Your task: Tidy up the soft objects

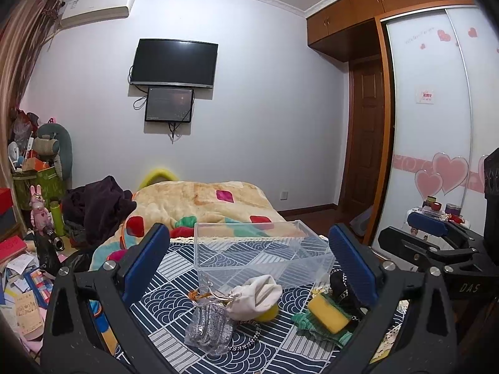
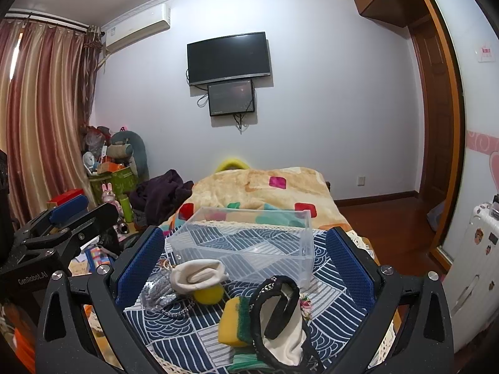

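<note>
Sponge (image 2: 232, 322), pouch (image 2: 199, 275) before clear bin (image 2: 249, 243); nothing inside.

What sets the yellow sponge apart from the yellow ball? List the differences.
The yellow sponge is a rectangular block with a green scouring layer; the yellow ball is round and plain yellow. The sponge lies in the open, leaning against a black band; the ball is half hidden under a white pouch. Both rest on the patterned cloth, outside the clear bin.
</note>
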